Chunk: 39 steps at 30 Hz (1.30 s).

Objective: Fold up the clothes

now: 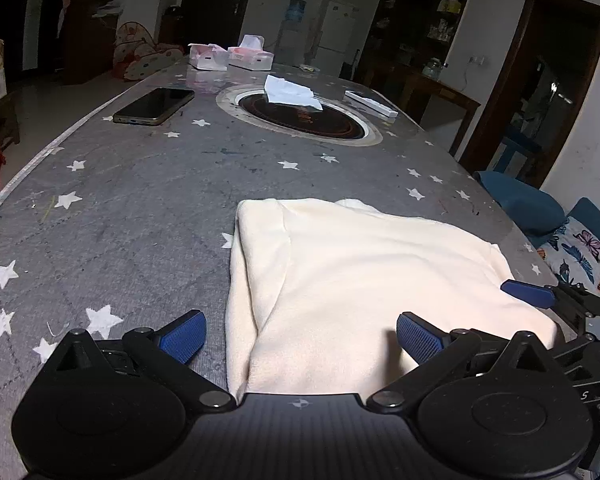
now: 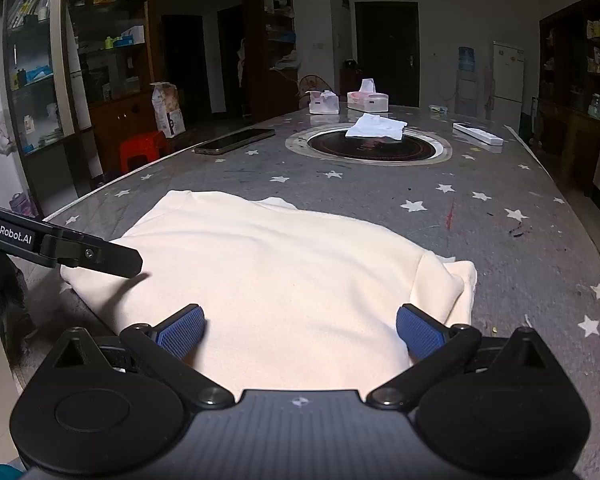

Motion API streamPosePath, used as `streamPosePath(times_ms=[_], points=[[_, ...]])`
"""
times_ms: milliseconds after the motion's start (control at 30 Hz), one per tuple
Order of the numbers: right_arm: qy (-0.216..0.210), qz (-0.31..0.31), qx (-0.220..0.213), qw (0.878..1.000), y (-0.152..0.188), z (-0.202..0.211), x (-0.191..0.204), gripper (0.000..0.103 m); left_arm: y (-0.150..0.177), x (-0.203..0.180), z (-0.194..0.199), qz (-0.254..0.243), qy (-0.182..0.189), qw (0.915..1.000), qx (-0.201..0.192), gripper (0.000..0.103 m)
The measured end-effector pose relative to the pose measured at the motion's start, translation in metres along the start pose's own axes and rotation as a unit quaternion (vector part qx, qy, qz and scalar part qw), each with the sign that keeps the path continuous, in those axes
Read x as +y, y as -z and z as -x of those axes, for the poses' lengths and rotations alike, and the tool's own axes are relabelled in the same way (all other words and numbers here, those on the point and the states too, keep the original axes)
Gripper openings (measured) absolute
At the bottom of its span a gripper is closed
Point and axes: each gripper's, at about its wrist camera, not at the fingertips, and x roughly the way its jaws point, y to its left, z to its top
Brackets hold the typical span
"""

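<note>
A cream garment lies folded into a flat bundle near the front edge of the grey star-patterned table. My left gripper stands open over the garment's near left part, its blue pads wide apart and nothing pinched between them. The right gripper's blue finger pokes in at the garment's right edge. In the right wrist view the same garment spreads ahead, and my right gripper is open above its near edge. The left gripper's black finger reaches over the garment's left side.
Further back on the table lie a dark phone, a round inset hotplate with a white tissue on it, two tissue boxes and a white remote. A blue sofa with a butterfly cushion stands at the right, a red stool at the left.
</note>
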Motion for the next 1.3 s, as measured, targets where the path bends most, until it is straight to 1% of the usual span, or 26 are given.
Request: streamPosePath(times_ms=[367,633,800,933,1067,1200,1300], points=[[0.001,-0.002,0.0,1.0,0.001,0.0,0.001,0.103,-0.003,-0.007,-0.005,-0.009,-0.022,0.9996,0.015,0.103],[0.002,0.0,0.002,1.0,0.001,-0.001,0.002,0.103,-0.005,-0.02,-0.012,-0.031,-0.057,0.9973,0.034,0.103],[0.0,-0.003,0.001,1.0,0.001,-0.001,0.001,0.103,-0.005,-0.022,-0.014,-0.034,-0.068,0.9964,0.039,0.103],[-0.002,-0.006,0.0,1.0,0.001,-0.001,0.0,0.103,-0.006,-0.023,-0.014,-0.032,-0.076,0.9958,0.04,0.103],[-0.002,-0.007,-0.001,1.0,0.001,-0.001,0.0,0.103,-0.008,-0.021,-0.011,-0.017,-0.092,0.9948,0.04,0.103],[0.0,-0.004,0.0,1.0,0.001,-0.001,0.001,0.103,-0.01,-0.019,0.001,-0.023,-0.116,0.9927,0.024,0.103],[0.004,0.0,0.001,1.0,0.001,-0.002,0.002,0.103,-0.01,-0.011,0.008,-0.01,-0.127,0.9918,0.016,0.103]])
